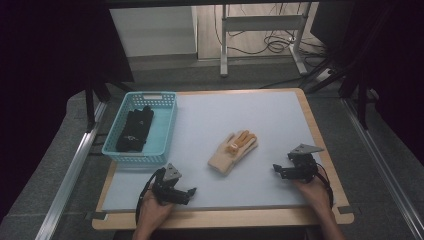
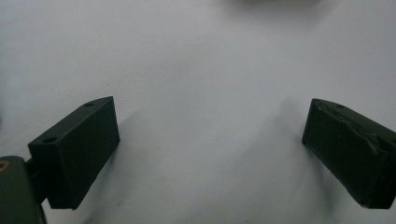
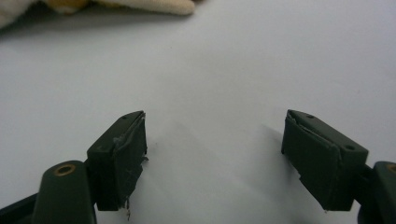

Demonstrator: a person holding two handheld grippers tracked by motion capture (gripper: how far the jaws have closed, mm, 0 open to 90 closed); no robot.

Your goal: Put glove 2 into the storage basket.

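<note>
Cream glove (image 1: 232, 152) flat on table (image 1: 280, 120), between both sets of fingers, well apart from each. Left gripper (image 1: 191, 191) fingers (image 2: 74, 151) wide open, empty. Right gripper (image 1: 275, 169) fingers (image 3: 119, 158) wide open, empty, glove ahead of them.

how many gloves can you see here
2, though more may be hidden. A cream and orange glove lies on the white mat mid-table. A black glove lies in the blue basket at the table's left; it may be more than one bunched together.
</note>
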